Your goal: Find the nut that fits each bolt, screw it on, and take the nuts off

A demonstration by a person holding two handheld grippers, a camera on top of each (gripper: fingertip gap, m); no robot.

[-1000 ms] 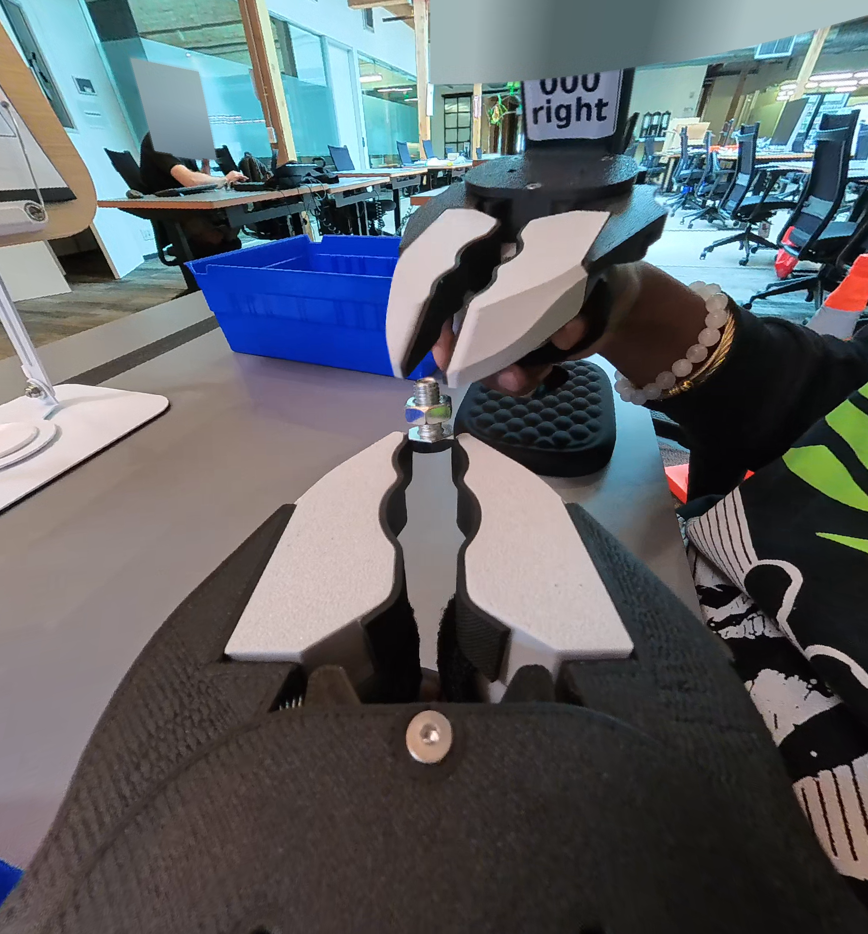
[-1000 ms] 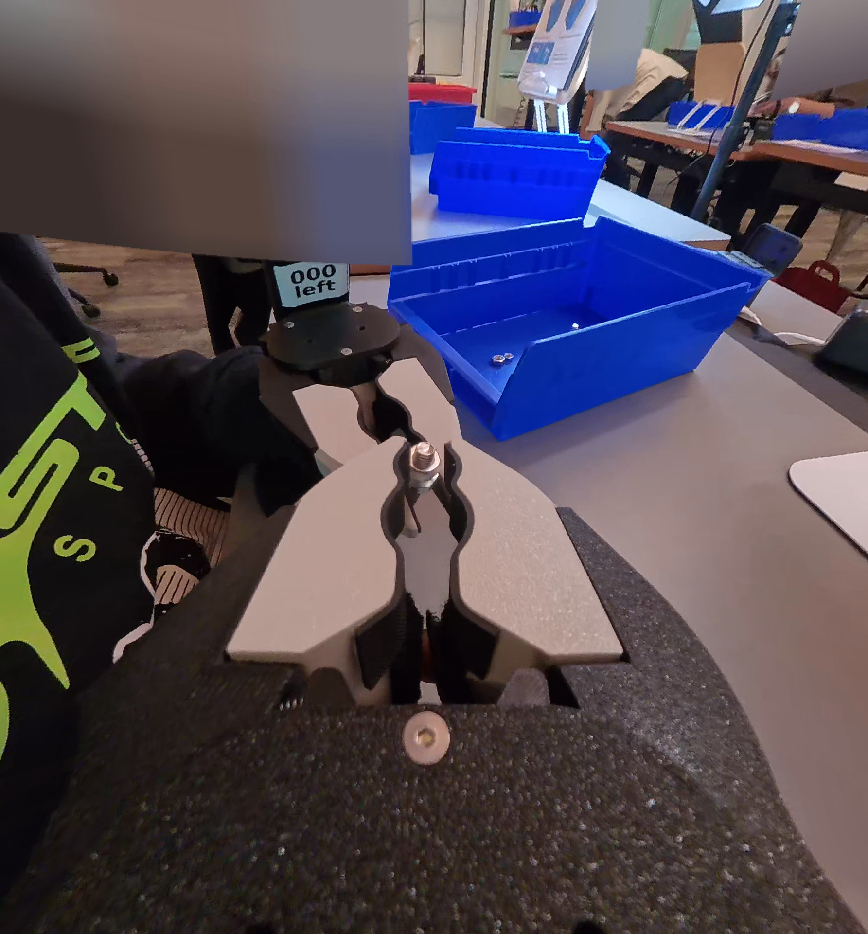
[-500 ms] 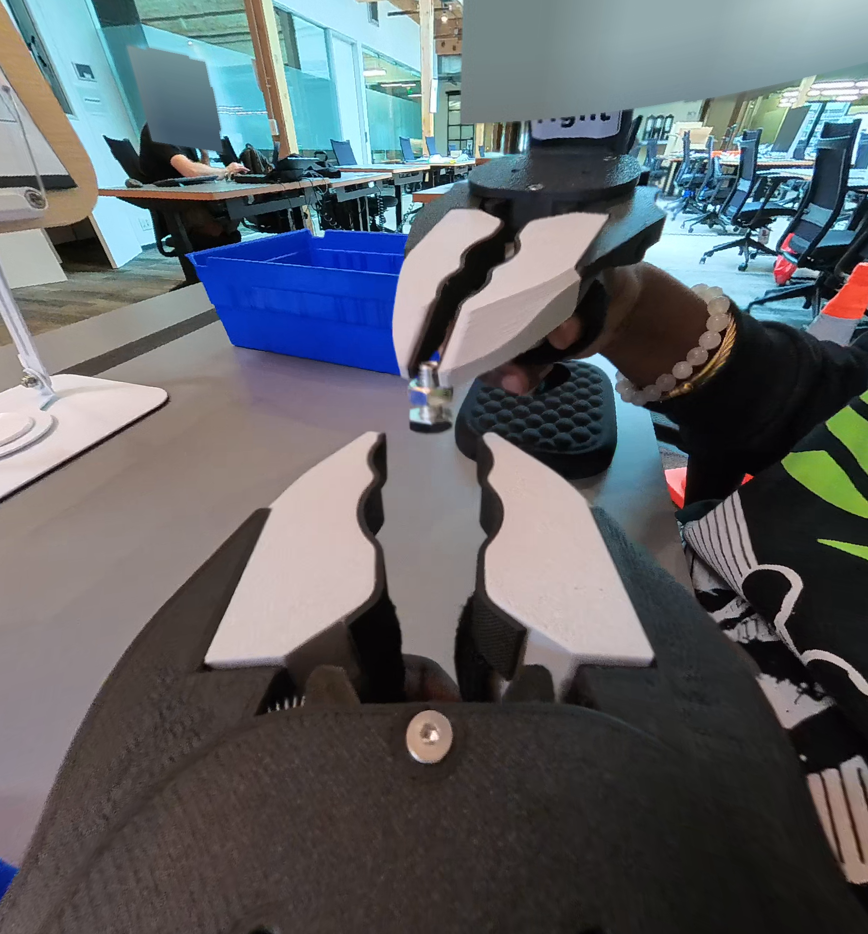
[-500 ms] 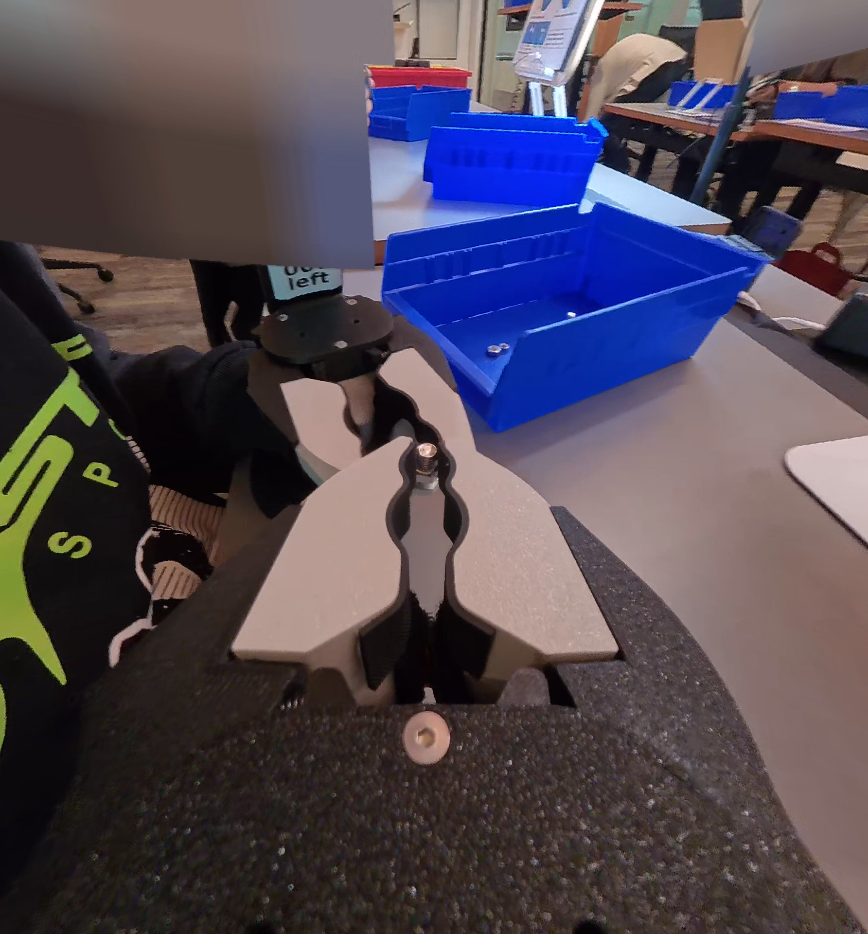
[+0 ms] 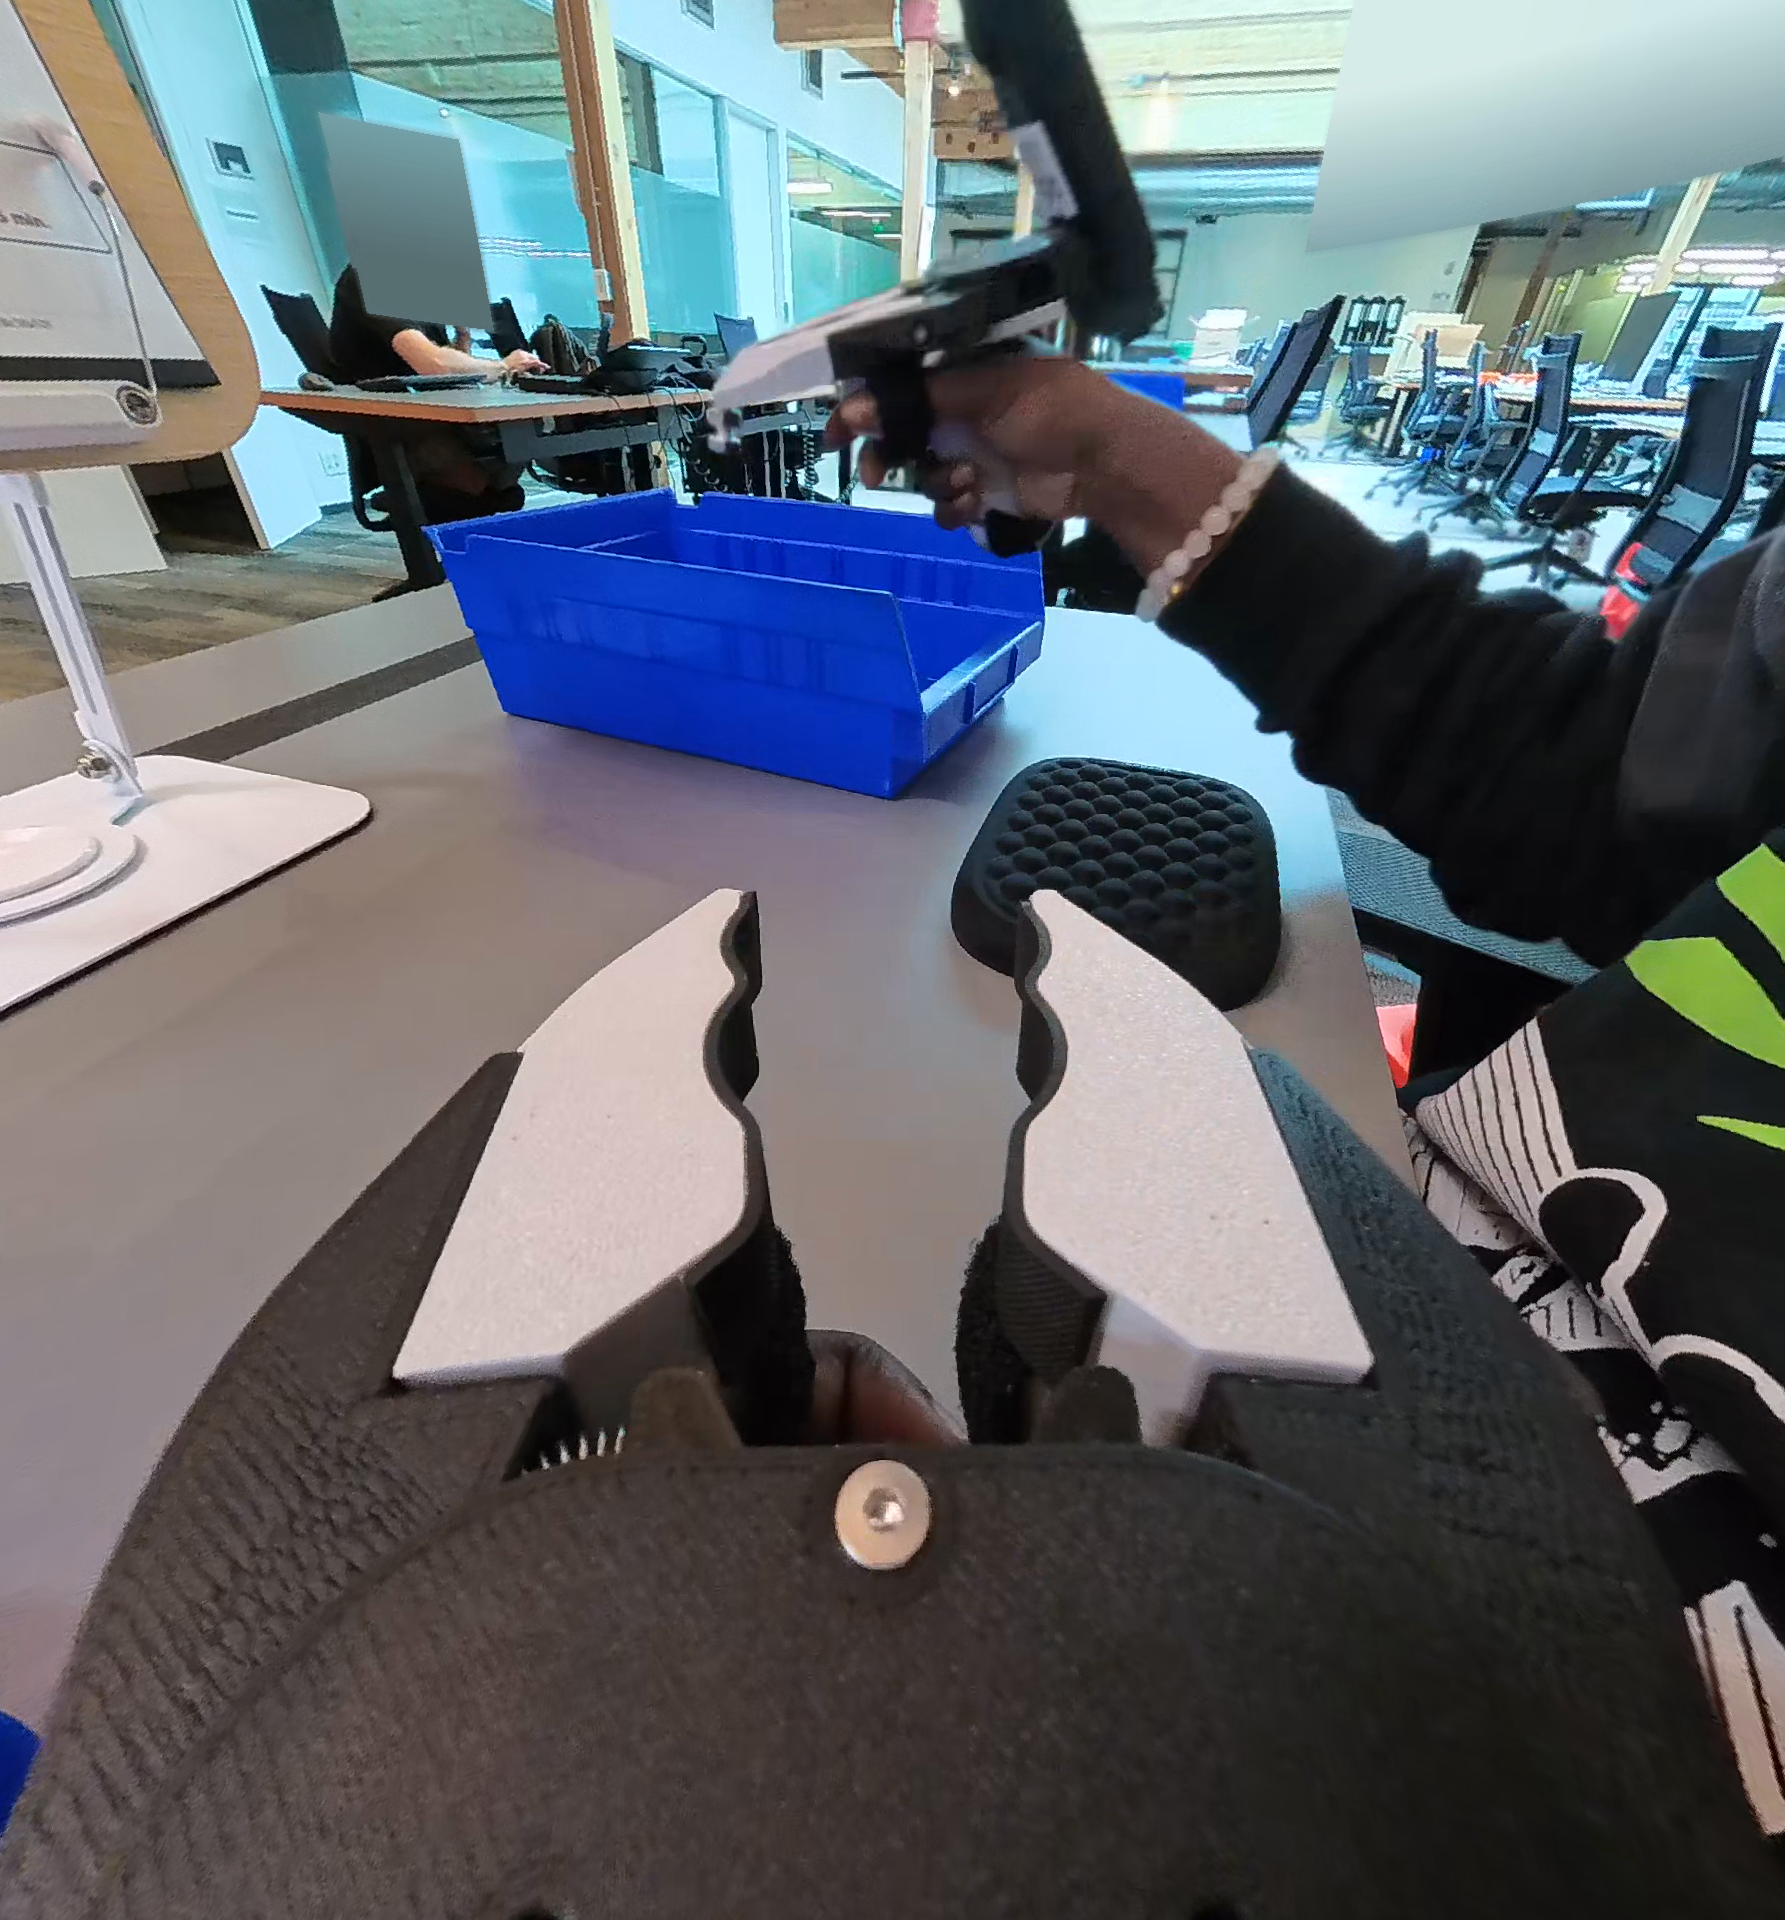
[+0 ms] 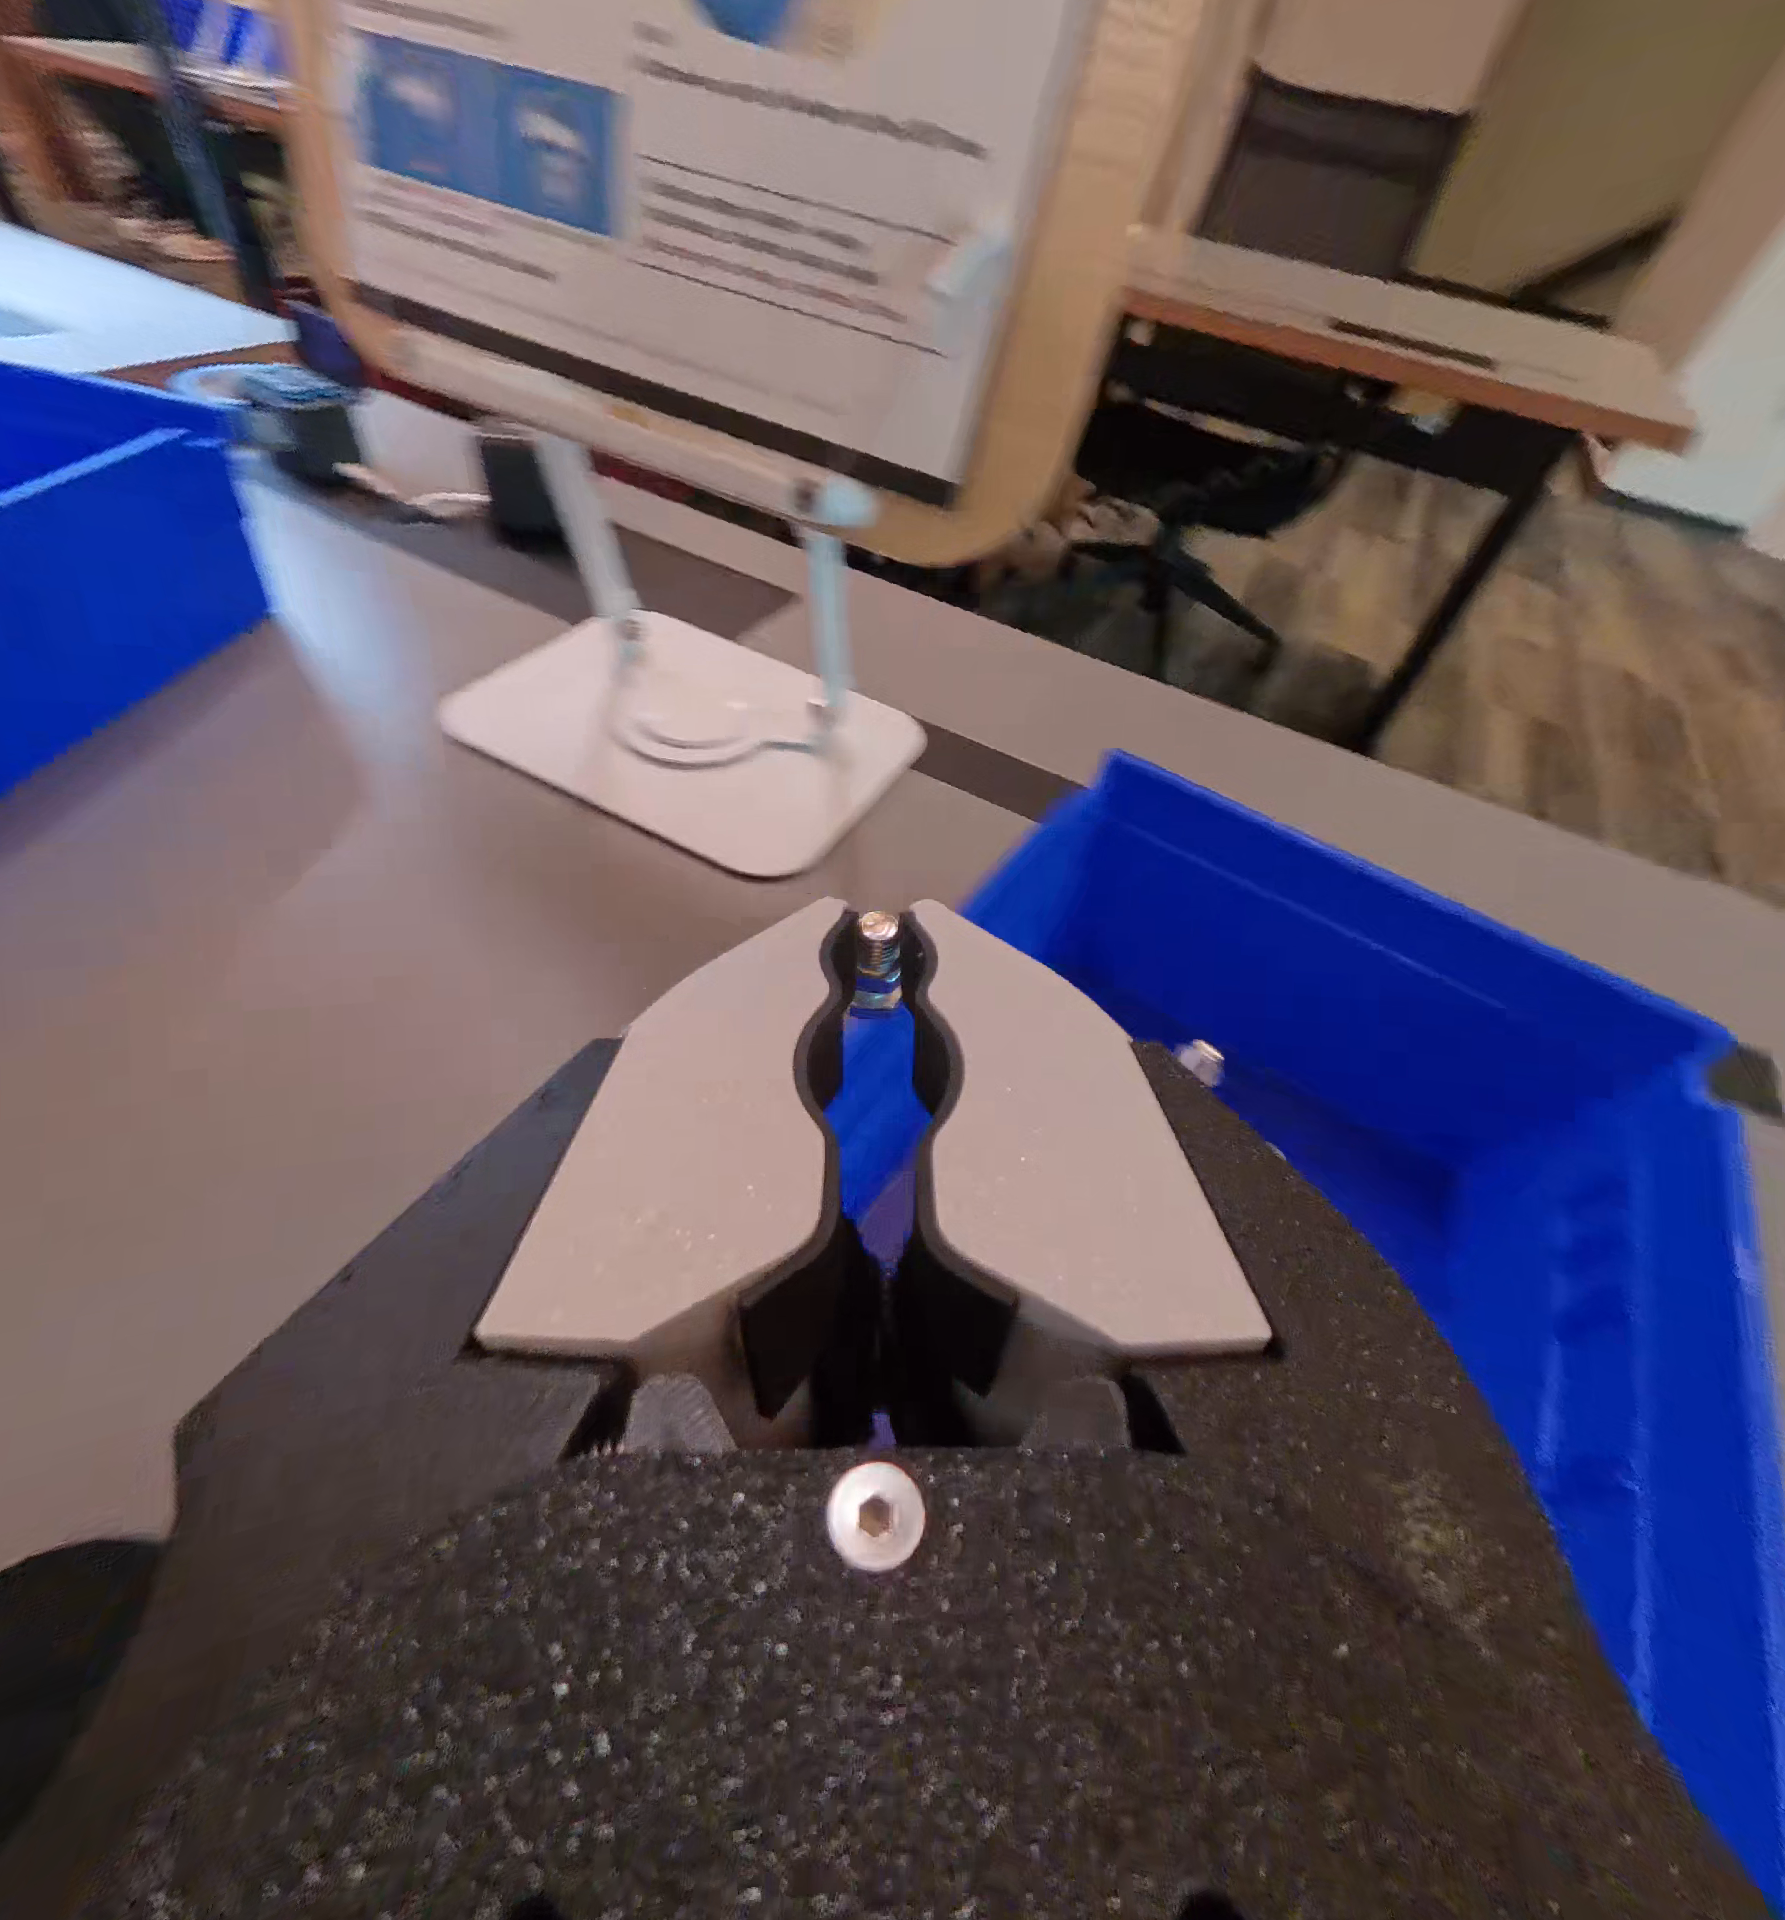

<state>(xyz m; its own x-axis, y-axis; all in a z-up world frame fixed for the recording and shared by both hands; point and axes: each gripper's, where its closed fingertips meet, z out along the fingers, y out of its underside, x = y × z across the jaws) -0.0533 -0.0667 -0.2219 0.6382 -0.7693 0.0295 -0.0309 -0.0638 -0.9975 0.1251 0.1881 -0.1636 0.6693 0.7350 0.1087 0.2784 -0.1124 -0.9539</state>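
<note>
My right gripper (image 6: 880, 914) is shut on a small silver bolt with a nut on it (image 6: 877, 961), pinched at the fingertips and held in the air. Below and to its right lies an open blue bin (image 6: 1387, 997) with a small silver piece (image 6: 1202, 1060) inside. My left gripper (image 5: 888, 935) is open and empty, low over the grey table (image 5: 348, 1039). In the left wrist view the right gripper (image 5: 753, 400) is raised high in a person's hand, pointing left above a second blue bin (image 5: 742, 644).
A sign board on a white stand (image 6: 690, 748) stands on the table ahead of the right gripper; its base also shows in the left wrist view (image 5: 140, 842). A black honeycomb pad (image 5: 1127, 862) lies near the table's right edge. The other blue bin (image 6: 67, 582) shows at the left. Some 30 cm of space lies between my two pairs of fingers.
My left gripper opened and let go of the bolt and nut. My right gripper carried the bolt with its nut up and to the left, to above a blue bin.
</note>
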